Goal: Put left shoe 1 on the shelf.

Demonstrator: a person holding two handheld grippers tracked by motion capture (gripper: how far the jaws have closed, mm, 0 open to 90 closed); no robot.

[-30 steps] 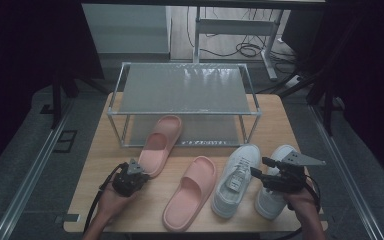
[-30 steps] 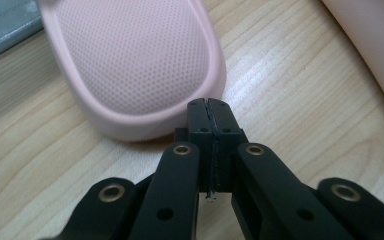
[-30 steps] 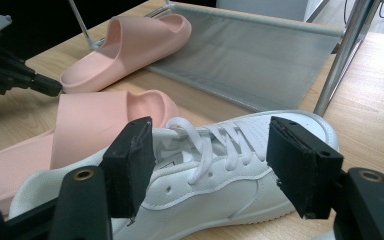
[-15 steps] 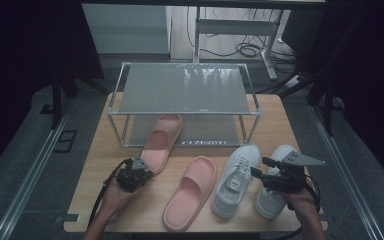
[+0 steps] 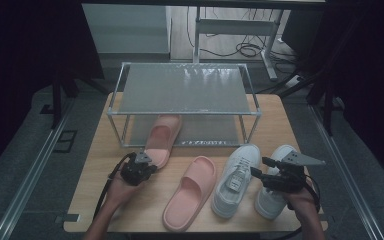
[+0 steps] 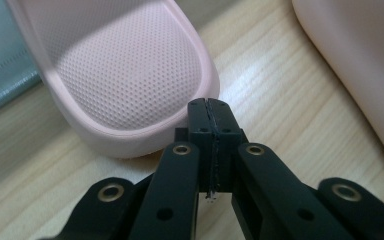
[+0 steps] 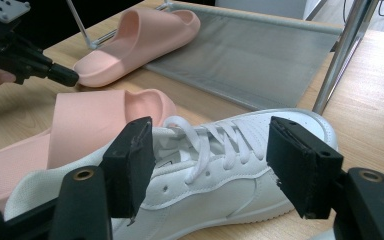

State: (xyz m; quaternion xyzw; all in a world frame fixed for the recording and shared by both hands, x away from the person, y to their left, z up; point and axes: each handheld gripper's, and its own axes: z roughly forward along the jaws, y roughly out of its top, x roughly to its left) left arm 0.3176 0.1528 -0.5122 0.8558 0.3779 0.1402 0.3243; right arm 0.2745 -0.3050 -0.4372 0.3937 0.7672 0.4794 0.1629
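At the slipper's (image 6: 125, 75) heel rim, the closed left tool (image 6: 211, 107) touches.

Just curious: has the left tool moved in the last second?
Yes. The left tool, shut, has edged right and toward the rack, its tip now at the heel of the pink slipper.

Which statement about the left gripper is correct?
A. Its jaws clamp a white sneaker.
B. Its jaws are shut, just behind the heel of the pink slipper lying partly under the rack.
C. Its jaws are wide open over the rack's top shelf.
B: the left gripper has its jaws pressed together with nothing between them, right at the heel rim of the pink slipper.
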